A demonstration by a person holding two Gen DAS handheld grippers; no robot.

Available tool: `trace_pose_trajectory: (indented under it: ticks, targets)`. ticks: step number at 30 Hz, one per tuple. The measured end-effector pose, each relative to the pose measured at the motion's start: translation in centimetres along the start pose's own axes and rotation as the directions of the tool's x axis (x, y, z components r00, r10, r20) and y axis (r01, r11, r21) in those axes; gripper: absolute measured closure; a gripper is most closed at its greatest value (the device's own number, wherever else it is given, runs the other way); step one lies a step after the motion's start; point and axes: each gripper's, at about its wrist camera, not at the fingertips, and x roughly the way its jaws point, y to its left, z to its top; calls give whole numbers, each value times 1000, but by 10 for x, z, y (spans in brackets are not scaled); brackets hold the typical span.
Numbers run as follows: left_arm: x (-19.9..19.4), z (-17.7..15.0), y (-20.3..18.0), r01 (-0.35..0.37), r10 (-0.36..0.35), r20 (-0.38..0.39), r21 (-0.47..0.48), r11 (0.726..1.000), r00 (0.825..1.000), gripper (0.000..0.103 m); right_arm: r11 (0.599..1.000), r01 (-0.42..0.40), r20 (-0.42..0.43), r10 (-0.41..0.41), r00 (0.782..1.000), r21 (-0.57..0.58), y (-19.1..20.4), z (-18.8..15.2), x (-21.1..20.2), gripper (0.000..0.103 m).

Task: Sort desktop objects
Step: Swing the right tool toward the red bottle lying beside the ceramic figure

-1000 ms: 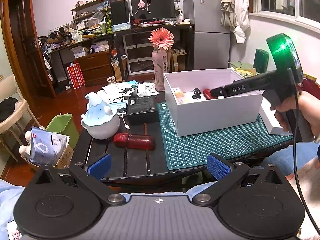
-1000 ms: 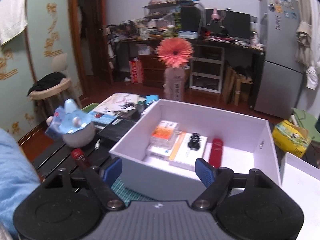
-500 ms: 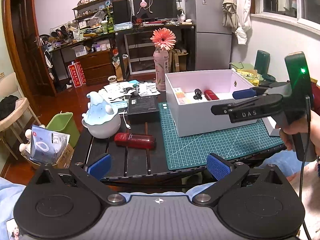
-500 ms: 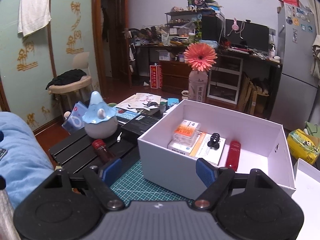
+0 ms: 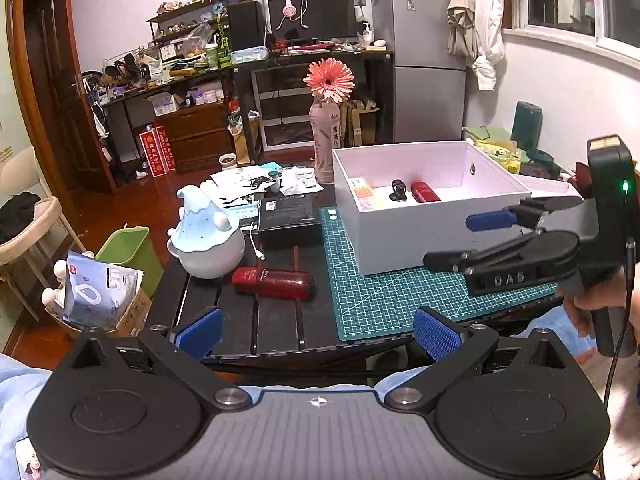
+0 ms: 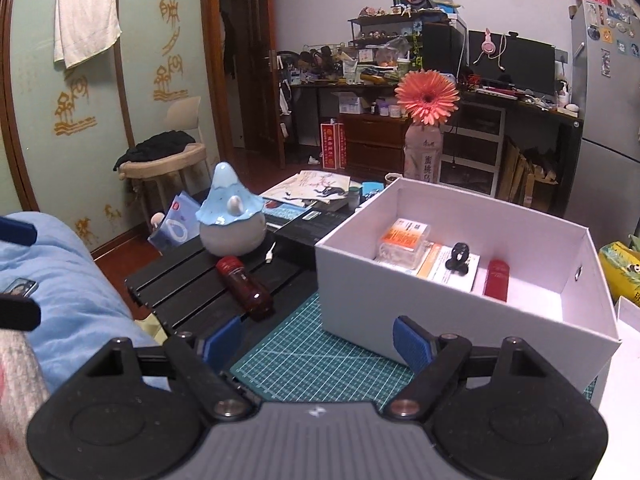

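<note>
"DAS" in raised letters on the right tongs [image 5: 448,240] (black side bar); other labels too small

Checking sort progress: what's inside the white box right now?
Inside the white box: an orange-labelled packet, a flat white carton with a small black item on it, and a red bottle. The near wall hides the floor closest to the camera.

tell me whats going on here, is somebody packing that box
A person is sorting desk clutter into the white box with a two-finger gripper in each hand. Both the left gripper and the right gripper are open and empty. The box already holds a red bottle, a black clip and some small packets. Another red bottle lies on the black table beside the blue-and-white teapot, not yet picked up.
</note>
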Motion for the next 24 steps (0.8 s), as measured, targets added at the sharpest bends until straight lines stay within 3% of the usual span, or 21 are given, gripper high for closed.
trace_pose_trajectory:
  ticks: [12, 24]
  targets:
    - [-5, -1, 4, 23, -22, 22, -20, 1000, 1000, 0, 997, -80, -6, 80, 997, 14, 9, -7, 8, 20]
    - [-7, -2, 8, 29, -27, 41, -40, 999, 999, 0, 995, -99, 0, 99, 995, -23, 21, -6, 13, 20]
